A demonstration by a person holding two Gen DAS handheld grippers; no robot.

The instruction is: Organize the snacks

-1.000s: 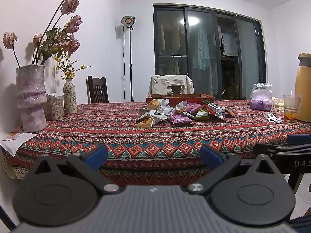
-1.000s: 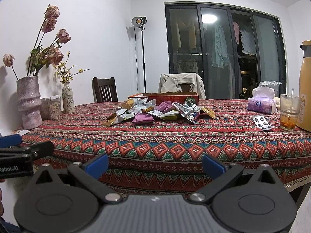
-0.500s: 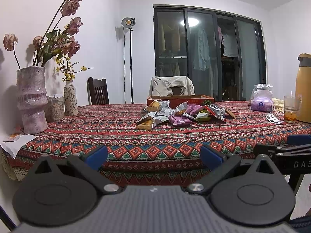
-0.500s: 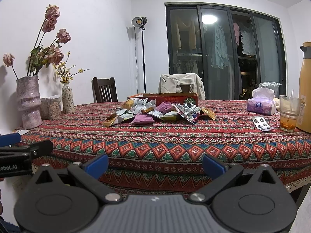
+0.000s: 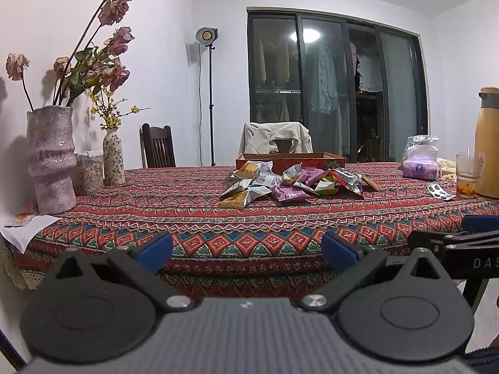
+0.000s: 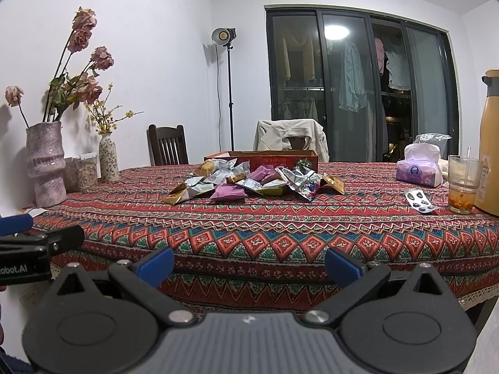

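The table (image 5: pixel 199 218) is covered with a red patterned cloth whose lace hem hangs over the near edge. At its middle, toward the far side, lies a loose heap of snack packets (image 5: pixel 290 184), silver, purple, yellow and green, touching and overlapping one another. Just behind the heap sits a shallow red box (image 5: pixel 290 157). On the far left stand a tall mottled pink vase (image 5: pixel 51 159), a clear jar (image 5: pixel 90 171) and a small flowered vase (image 5: pixel 113 155), with a sheet of paper (image 5: pixel 26 230) at the left near corner. On the right rest a tissue pack (image 6: pixel 419 171), a blister strip of pills (image 6: pixel 419 201), a glass (image 6: pixel 463 184) and a yellow flask (image 6: pixel 489 143).
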